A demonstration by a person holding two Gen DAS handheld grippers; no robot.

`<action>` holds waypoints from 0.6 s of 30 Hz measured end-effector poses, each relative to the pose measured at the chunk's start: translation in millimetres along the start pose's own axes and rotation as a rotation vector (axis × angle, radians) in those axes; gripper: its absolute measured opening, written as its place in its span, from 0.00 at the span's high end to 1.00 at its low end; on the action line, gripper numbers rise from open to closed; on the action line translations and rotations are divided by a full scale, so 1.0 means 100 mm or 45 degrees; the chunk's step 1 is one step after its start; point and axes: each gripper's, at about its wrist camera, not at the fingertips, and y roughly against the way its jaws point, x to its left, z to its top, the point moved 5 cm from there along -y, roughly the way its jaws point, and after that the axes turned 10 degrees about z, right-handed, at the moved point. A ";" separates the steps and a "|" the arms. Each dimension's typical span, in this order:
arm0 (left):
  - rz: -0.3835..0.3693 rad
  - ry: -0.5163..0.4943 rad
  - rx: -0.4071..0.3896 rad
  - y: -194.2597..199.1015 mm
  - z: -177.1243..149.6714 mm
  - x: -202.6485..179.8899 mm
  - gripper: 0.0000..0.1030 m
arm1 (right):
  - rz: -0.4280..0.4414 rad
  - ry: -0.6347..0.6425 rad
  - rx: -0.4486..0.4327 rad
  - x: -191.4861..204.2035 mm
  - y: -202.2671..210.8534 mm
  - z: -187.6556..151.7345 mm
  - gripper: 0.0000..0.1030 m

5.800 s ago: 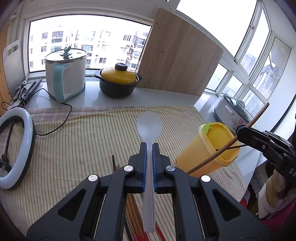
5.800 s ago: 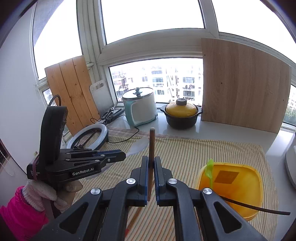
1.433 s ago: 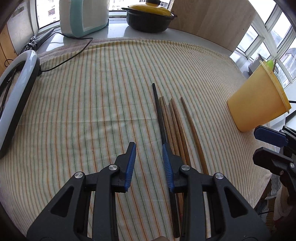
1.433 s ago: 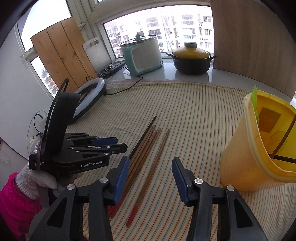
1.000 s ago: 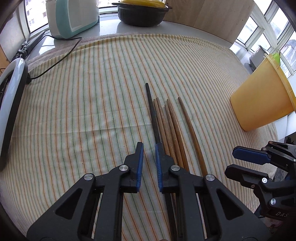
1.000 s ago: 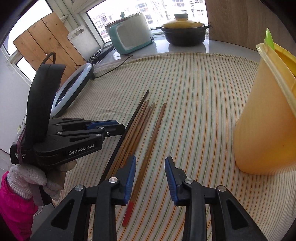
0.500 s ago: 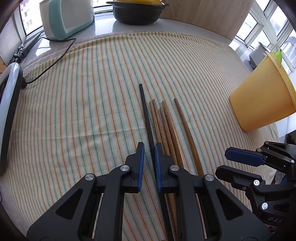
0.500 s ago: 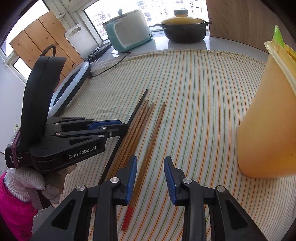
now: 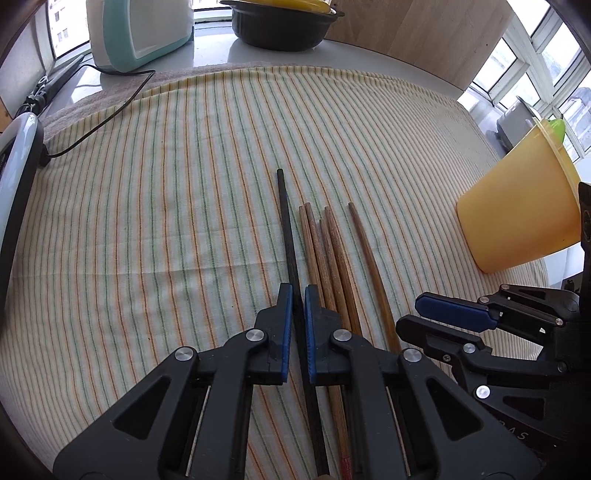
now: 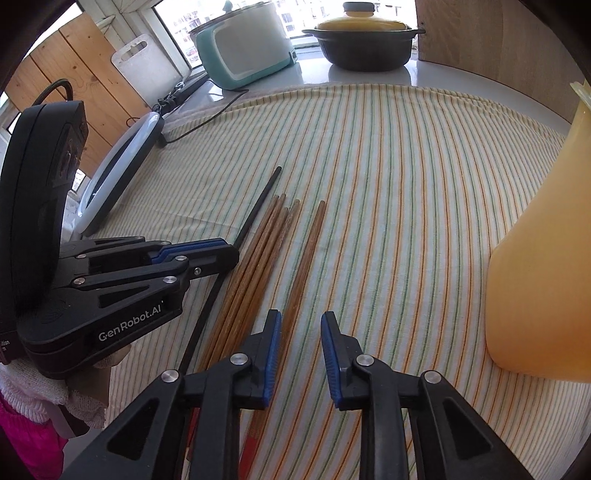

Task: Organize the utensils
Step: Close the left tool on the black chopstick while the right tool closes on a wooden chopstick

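Observation:
Several chopsticks lie side by side on the striped cloth [image 9: 147, 221]. My left gripper [image 9: 298, 295] is shut on the black chopstick [image 9: 286, 221], the leftmost one, also seen in the right wrist view [image 10: 258, 203]. Beside it lie several brown wooden chopsticks [image 9: 325, 251] and one apart [image 9: 369, 254]. My right gripper [image 10: 300, 325] is open, low over the cloth, with the lone brown chopstick [image 10: 306, 258] by its left finger. The yellow tub [image 9: 517, 218] stands at the right with a green utensil [image 9: 557, 127] in it.
A ring light [image 9: 14, 177] lies at the left with its cable [image 9: 110, 110]. A teal-and-white cooker [image 10: 243, 48] and a black pot with a yellow lid [image 10: 365, 40] stand at the back. A wooden board [image 9: 424, 33] leans by the window.
My left gripper has closed on the black chopstick. My right gripper has come lower and closer to the lone brown chopstick, still open.

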 end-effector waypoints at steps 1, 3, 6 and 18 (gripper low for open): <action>0.012 -0.004 0.000 -0.01 0.01 -0.01 0.95 | -0.002 -0.005 0.002 -0.01 -0.01 0.01 0.81; 0.055 -0.018 -0.010 -0.03 0.01 -0.02 0.95 | -0.002 -0.015 0.003 -0.02 -0.01 0.02 0.81; 0.062 -0.030 -0.015 -0.03 0.02 -0.03 0.96 | -0.002 -0.029 0.007 -0.05 -0.02 0.03 0.81; 0.049 0.021 -0.027 0.00 -0.02 0.16 0.96 | -0.034 -0.031 0.043 -0.02 -0.16 0.17 0.83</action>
